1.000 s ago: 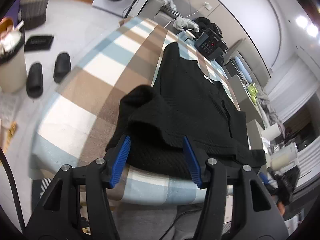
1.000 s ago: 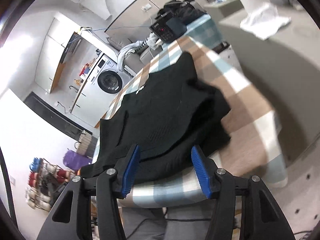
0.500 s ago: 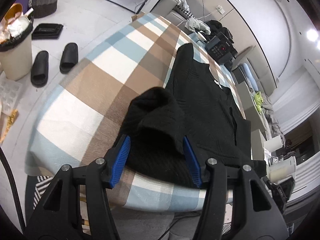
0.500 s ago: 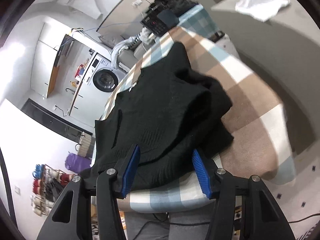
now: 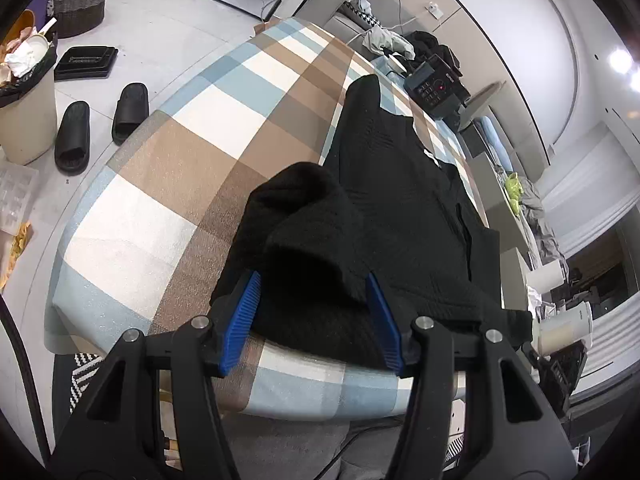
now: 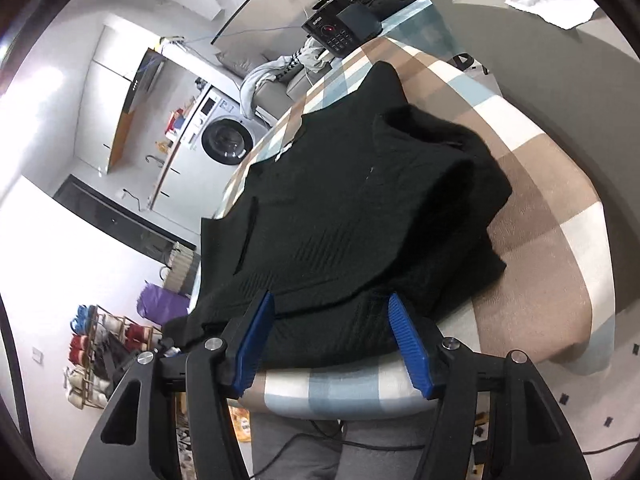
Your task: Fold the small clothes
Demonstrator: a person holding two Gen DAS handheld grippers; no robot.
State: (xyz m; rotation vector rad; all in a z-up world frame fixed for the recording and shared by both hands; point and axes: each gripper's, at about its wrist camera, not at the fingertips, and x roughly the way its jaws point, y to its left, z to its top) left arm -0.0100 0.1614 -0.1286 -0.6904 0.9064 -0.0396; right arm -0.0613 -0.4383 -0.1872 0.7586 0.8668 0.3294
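Note:
A black knit garment [image 5: 392, 208] lies along the checked table [image 5: 168, 168], with one side bunched and folded over near the front edge. It also shows in the right wrist view [image 6: 344, 208]. My left gripper [image 5: 312, 316] is open, its blue pads either side of the bunched fold at the near hem. My right gripper [image 6: 332, 336] is open, its pads either side of the garment's near hem at the table [image 6: 552, 240] edge. Neither grips the cloth.
A black device with buttons [image 5: 434, 86] and a pile of dark and grey clothes sit at the table's far end. Black slippers [image 5: 100, 128], a bin [image 5: 24, 100] and a woven basket stand on the floor at left. A washing machine [image 6: 224, 140] stands behind.
Both grippers have come closer to the garment's near hem, which now sits between the open pads. The cloth itself has not moved.

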